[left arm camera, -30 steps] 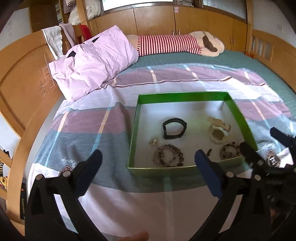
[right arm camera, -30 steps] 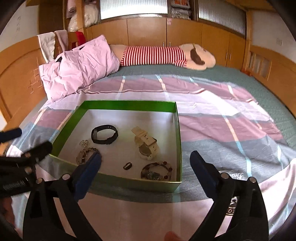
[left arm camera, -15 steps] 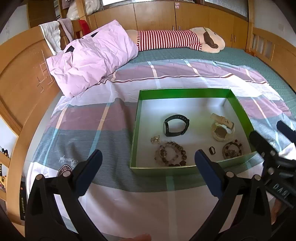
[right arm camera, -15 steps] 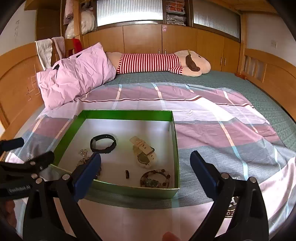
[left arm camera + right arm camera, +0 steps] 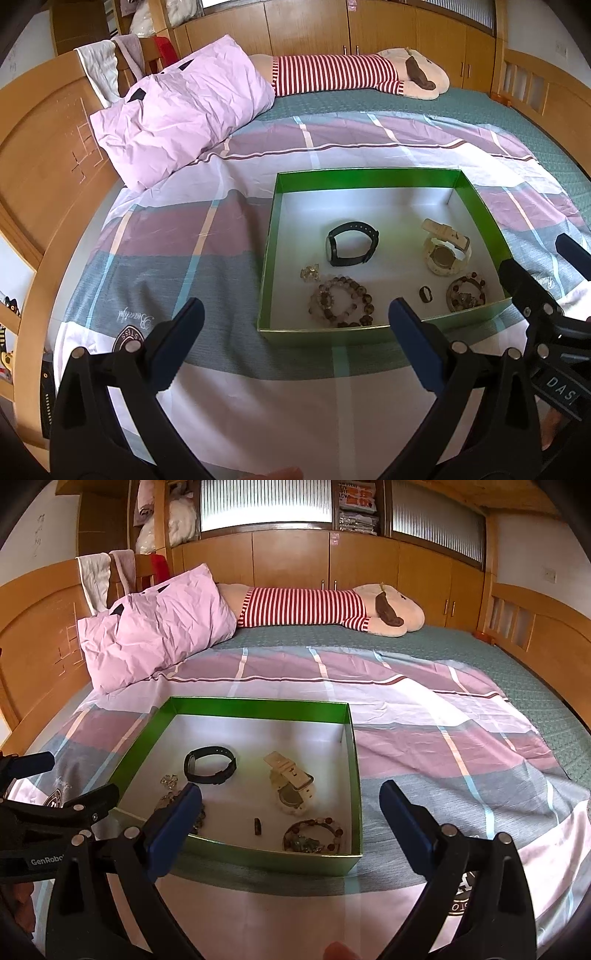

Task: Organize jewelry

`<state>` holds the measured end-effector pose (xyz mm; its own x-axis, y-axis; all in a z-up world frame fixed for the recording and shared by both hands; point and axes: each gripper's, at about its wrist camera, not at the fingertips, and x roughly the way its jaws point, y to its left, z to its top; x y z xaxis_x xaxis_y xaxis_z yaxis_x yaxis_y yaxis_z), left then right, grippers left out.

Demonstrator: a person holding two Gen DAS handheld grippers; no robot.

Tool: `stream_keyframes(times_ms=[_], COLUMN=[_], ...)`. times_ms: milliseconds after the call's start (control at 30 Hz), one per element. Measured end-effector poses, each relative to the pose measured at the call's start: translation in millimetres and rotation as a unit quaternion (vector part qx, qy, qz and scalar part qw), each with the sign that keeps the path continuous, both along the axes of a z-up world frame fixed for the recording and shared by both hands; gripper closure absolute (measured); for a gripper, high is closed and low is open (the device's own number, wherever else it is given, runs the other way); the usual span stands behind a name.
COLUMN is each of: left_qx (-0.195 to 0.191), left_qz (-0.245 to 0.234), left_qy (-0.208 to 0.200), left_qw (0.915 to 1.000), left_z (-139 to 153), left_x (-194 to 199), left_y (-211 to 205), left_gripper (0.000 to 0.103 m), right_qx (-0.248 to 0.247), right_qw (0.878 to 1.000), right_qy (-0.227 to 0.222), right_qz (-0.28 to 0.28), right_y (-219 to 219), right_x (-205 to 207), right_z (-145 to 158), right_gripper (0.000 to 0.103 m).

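A green box with a white floor (image 5: pixel 271 254) (image 5: pixel 352 775) lies on the bed. In it are a black watch (image 5: pixel 352 243) (image 5: pixel 209 765), a cream watch (image 5: pixel 445 251) (image 5: pixel 291 786), a brown bead bracelet (image 5: pixel 341 302), a second bead bracelet (image 5: pixel 466 293) (image 5: pixel 314 836), a small dark ring (image 5: pixel 425 294) (image 5: pixel 258 826) and a small trinket (image 5: pixel 309 272) (image 5: pixel 169 781). My left gripper (image 5: pixel 295 325) is open and empty, held before the box's near edge. My right gripper (image 5: pixel 291 805) is open and empty, near the box's front right; it shows in the left wrist view (image 5: pixel 543 280).
The bed has a plaid sheet (image 5: pixel 166 229). A pink pillow (image 5: pixel 184 110) and a striped plush toy (image 5: pixel 351 74) lie at the far end. A wooden headboard (image 5: pixel 40 155) runs along the left. The left gripper shows in the right wrist view (image 5: pixel 59 786).
Both grippers have drawn back and risen a little from the box. The right gripper has moved away from the box's right wall. The jewelry has not moved.
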<state>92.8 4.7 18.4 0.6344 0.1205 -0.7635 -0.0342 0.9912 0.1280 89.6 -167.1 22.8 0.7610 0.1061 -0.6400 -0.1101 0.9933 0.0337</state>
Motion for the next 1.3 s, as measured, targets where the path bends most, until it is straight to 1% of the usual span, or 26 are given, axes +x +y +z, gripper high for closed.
stream_keyframes(times_ms=[1300], left_qx=[-0.001], left_qz=[0.002], left_qy=[0.004], left_qw=[1.0000], left_z=[-2.5], left_x=[0.8], left_y=[-1.7], left_gripper=[0.002], right_qx=[0.006], right_qw=[1.000], right_qy=[0.001], right_qz=[0.002], right_y=[2.2], right_x=[-1.4], right_z=[0.0], right_gripper=[0.006])
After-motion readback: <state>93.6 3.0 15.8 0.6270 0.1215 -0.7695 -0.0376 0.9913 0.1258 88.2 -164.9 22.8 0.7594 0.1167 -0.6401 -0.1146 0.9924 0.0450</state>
